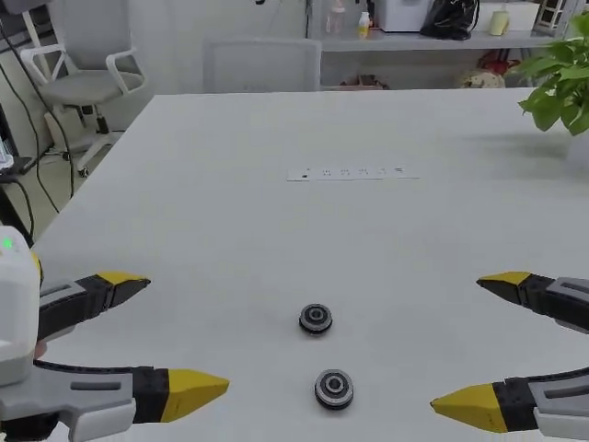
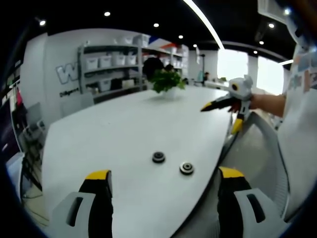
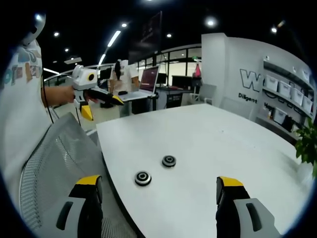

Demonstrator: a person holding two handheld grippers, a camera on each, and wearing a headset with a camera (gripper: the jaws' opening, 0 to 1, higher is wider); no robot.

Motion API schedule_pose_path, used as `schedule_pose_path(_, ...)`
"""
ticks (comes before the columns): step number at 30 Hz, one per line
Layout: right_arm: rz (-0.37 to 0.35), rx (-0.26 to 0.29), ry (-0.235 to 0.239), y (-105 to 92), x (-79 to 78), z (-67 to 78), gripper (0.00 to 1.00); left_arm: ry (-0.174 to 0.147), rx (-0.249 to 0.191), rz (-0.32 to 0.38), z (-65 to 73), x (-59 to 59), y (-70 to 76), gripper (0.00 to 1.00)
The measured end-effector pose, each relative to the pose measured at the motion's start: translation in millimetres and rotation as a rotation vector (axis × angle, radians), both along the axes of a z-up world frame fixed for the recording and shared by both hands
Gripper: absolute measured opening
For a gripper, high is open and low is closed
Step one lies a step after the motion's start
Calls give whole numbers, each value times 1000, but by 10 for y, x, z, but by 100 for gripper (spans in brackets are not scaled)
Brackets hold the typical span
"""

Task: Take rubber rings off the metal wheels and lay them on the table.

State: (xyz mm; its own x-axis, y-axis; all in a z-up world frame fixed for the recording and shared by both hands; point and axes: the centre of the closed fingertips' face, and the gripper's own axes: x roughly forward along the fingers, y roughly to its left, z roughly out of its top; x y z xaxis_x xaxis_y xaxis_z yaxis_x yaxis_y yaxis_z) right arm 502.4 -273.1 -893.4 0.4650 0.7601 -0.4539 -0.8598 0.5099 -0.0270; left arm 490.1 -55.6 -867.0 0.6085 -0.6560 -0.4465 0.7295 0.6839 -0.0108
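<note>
White table [image 1: 276, 212] before us carries two metal wheels, a far wheel [image 1: 316, 319] and a near wheel [image 1: 333, 389], rubber rings [image 1: 303, 319] on both. We hold left gripper [image 1: 184, 331] and right gripper [image 1: 456, 342] wide open, flanking the wheels, touching neither

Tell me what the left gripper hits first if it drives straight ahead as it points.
Likely the metal wheels, which lie ahead between its open jaws. It seems held above the table, though, so it may pass over them towards the right gripper.
</note>
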Motion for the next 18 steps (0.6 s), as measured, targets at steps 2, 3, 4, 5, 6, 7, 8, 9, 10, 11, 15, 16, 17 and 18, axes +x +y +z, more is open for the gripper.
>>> schedule_pose_path(2,0,-1,3,-7,-3,-13,96,4,1,-2,-13,2,-10,88)
schedule_pose_path(3,0,-2,4,-9,-4,-17,96,5,1,-3,-17,3,-13,88)
schedule_pose_path(4,1,-3,5,-8,-6,-20,95,5,1,-5,-18,4,-17,88)
schedule_pose_path(5,1,-4,6,-8,-5,-22,95,5,0,-6,-18,6,-22,88)
schedule_pose_path(6,1,-4,7,-9,-4,-21,95,5,-1,-6,-17,9,-25,88)
schedule_pose_path(7,2,-4,6,-9,0,-18,95,5,-2,-8,-15,12,-29,88)
schedule_pose_path(8,3,-5,6,-8,1,-15,95,5,-2,-8,-15,15,-32,88)
schedule_pose_path(9,3,-6,4,-8,8,-12,95,5,-2,-9,-16,18,-32,88)
schedule_pose_path(10,4,-7,3,-9,12,-10,95,4,-2,-10,-16,23,-32,88)
schedule_pose_path(11,5,-8,3,-8,20,-6,95,4,-2,-10,-15,26,-32,88)
schedule_pose_path(15,8,-12,3,-4,48,-12,94,5,-2,-11,-16,45,-22,87)
schedule_pose_path(16,11,-15,3,3,54,-14,94,5,-1,-12,-17,50,-18,87)
schedule_pose_path(17,13,-16,2,7,59,-15,94,5,0,-12,-18,54,-16,87)
schedule_pose_path(18,17,-19,0,14,70,-15,94,5,2,-14,-20,60,-13,87)
